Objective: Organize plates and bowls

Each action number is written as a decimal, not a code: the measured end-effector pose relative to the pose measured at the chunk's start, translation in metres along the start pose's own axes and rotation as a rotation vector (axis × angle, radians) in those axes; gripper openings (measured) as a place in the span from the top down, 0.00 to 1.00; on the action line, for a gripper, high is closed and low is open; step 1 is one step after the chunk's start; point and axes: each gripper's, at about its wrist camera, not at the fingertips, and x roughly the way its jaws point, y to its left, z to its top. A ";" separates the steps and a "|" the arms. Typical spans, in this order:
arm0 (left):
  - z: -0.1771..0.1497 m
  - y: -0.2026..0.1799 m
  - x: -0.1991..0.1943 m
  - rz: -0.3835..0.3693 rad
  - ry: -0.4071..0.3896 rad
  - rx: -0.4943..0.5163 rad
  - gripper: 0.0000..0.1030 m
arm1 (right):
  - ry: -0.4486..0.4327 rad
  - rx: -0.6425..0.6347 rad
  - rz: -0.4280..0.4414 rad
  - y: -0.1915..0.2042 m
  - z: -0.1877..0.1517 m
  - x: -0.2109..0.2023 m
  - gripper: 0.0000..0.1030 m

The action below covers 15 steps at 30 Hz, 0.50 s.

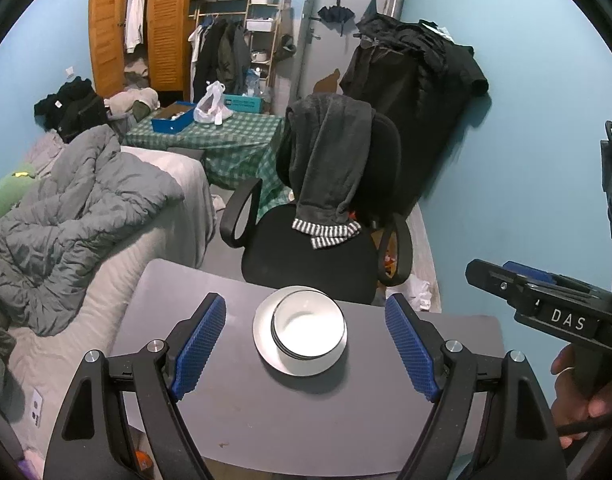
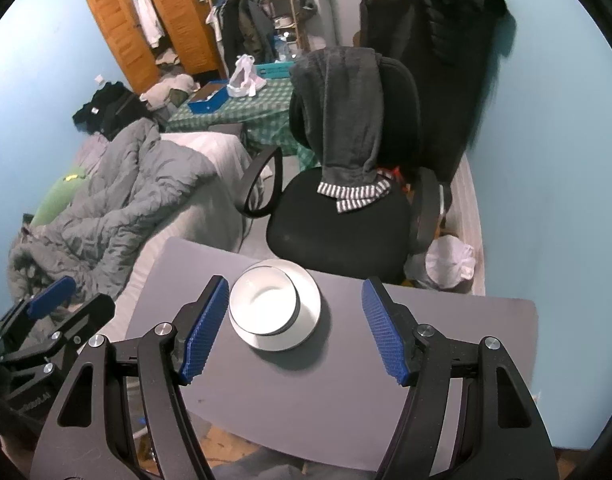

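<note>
We've got the white bowl stack nested on a white plate mid desk; both hand-held grippers, left & right, jaws apart, empty. Ceramic prob: stiff, slick, breakable, so we'd pinch the rim

This is a bedroom in someone's home. A bed with a puffy grey blanket sits on the left. A wooden wardrobe stands open at the back, with clothes hanging inside. More coats hang on a rack next to it. A black desk chair has a dark hoodie over its back. The walls are blue, and a green checked cloth covers a table.
</note>
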 end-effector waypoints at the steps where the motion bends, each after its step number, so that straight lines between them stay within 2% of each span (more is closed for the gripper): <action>1: -0.001 0.000 0.000 -0.001 0.003 0.001 0.19 | 0.000 0.005 0.002 0.000 -0.002 -0.001 0.34; 15: -0.006 -0.006 -0.008 0.004 0.002 0.015 0.19 | -0.004 0.027 0.005 -0.007 -0.015 -0.015 0.34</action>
